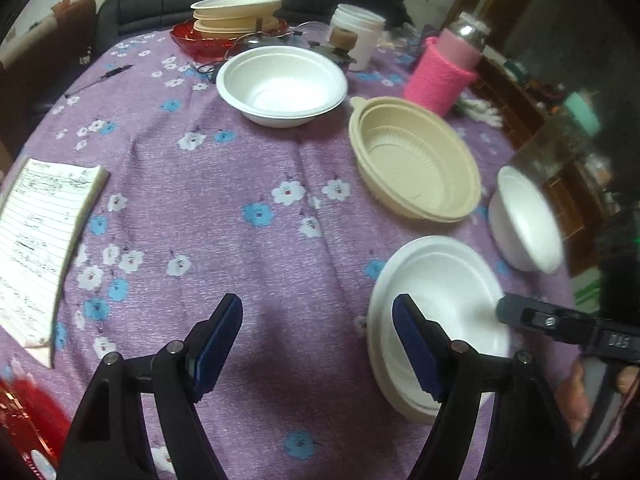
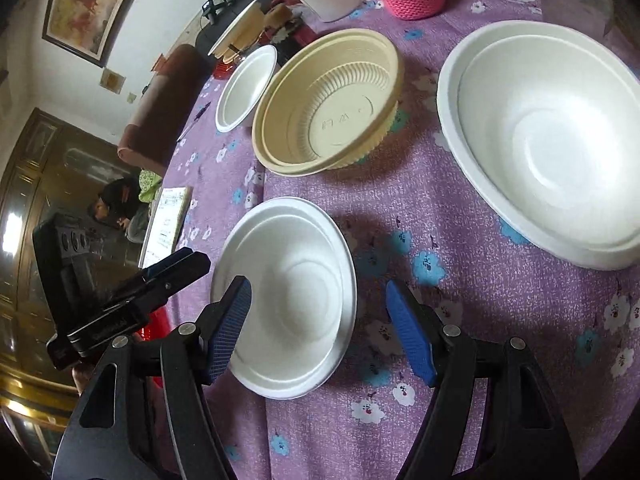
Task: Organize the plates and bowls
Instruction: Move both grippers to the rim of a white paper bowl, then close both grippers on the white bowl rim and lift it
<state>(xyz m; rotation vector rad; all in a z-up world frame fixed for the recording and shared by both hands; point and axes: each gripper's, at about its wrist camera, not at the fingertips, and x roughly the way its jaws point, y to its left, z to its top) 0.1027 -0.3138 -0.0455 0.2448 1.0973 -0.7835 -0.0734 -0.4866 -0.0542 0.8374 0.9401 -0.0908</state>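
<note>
Right gripper [image 2: 318, 322] fingers wide apart, gripping nothing, straddling near rim of small white foam bowl [image 2: 290, 296] on purple floral-cloth desk [image 2: 400, 208]. Left gripper [image 1: 318, 334] also wide, empty, over bare cloth just beside it. Beige ribbed plastic bowl [image 2: 332, 104] sits behind, large white foam bowl [image 2: 544, 140] to its right.

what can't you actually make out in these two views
- Notepad writing: too small, left wrist view.
- Stack in the red bowl: piece count unclear, far and overlapping.
- Near white bowl: partly hidden behind left gripper finger.
- Large white bowl: cut by right view's edge.
- Right gripper: contact with the small bowl unclear.
</note>
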